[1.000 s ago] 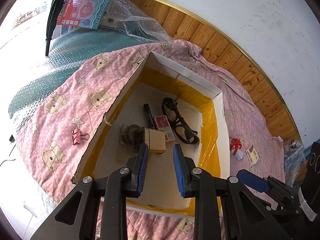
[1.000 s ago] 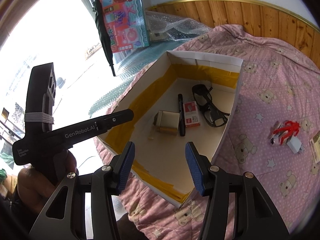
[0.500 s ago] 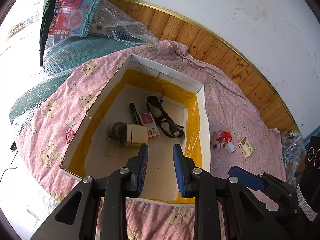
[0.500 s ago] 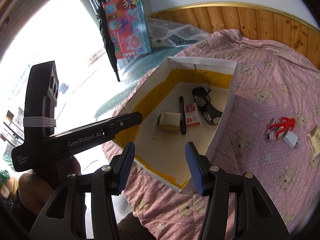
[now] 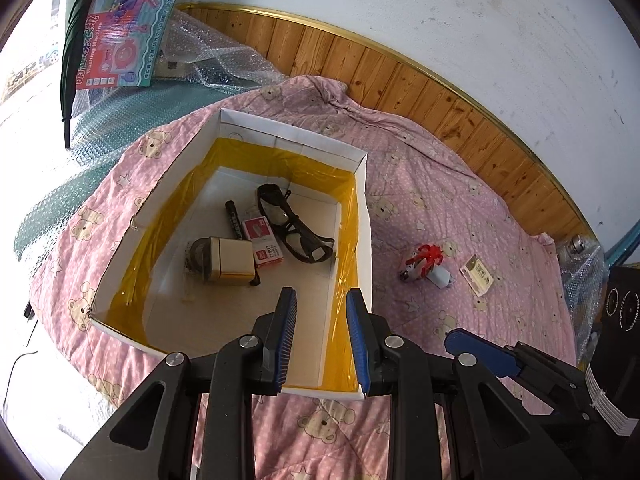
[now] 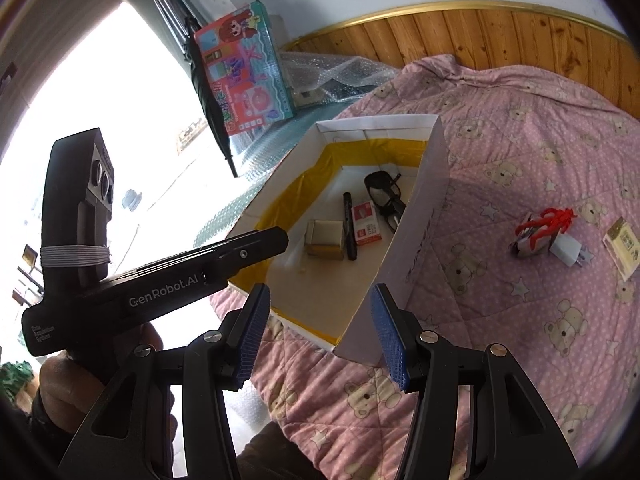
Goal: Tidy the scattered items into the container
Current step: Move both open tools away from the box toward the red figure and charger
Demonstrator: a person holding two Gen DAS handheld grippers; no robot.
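Clearly, both spread hand-held grippers, left and right, are empty above the box; either could snag its thin wall.

pink bear-print quilt, yellow-lined white box

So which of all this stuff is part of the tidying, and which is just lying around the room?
Part of the job:
- white box, already holding glasses, a marker, a red packet and a tan box
- red-and-white charger bundle, on the quilt
- small card, on the quilt

Just lying about:
- toy carton
- bubble wrap
- folded umbrella
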